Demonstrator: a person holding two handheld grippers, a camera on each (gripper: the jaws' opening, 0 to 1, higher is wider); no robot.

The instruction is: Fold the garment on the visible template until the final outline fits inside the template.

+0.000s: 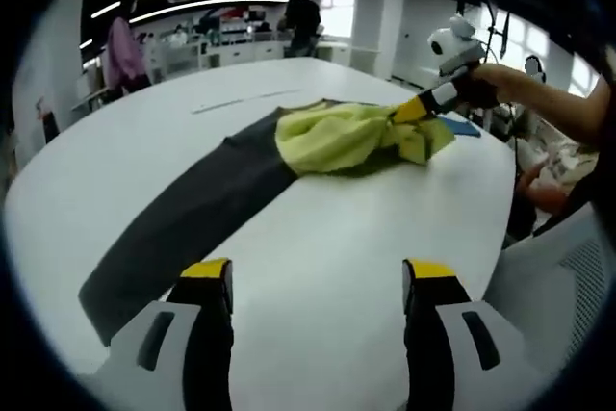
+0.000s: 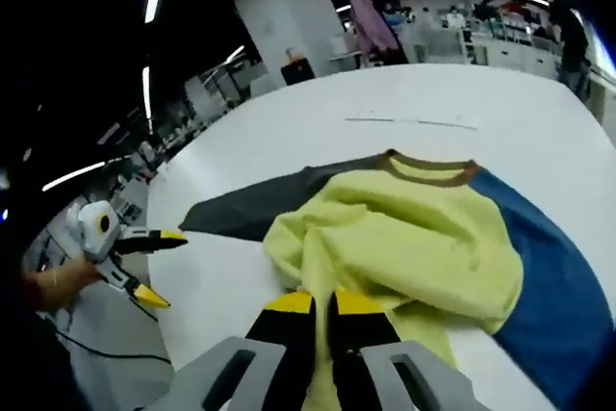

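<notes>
The garment lies on the white table (image 1: 318, 218): a yellow-green body (image 1: 342, 137) bunched up, a long dark grey sleeve (image 1: 192, 214) stretched toward me, and a blue sleeve (image 2: 549, 276) on the other side. Its brown collar (image 2: 428, 168) faces away in the right gripper view. My right gripper (image 2: 323, 303) is shut on a fold of the yellow fabric (image 2: 404, 238); it is seen as well at the cloth's far edge (image 1: 423, 108). My left gripper (image 1: 318, 276) is open above bare table, short of the grey sleeve's end, and comes in from the left (image 2: 164, 267).
Thin marked lines (image 2: 414, 122) run across the table beyond the collar. A mesh chair (image 1: 568, 267) stands at the table's right edge. A person's arm (image 1: 549, 93) holds the right gripper. Desks and people fill the room behind.
</notes>
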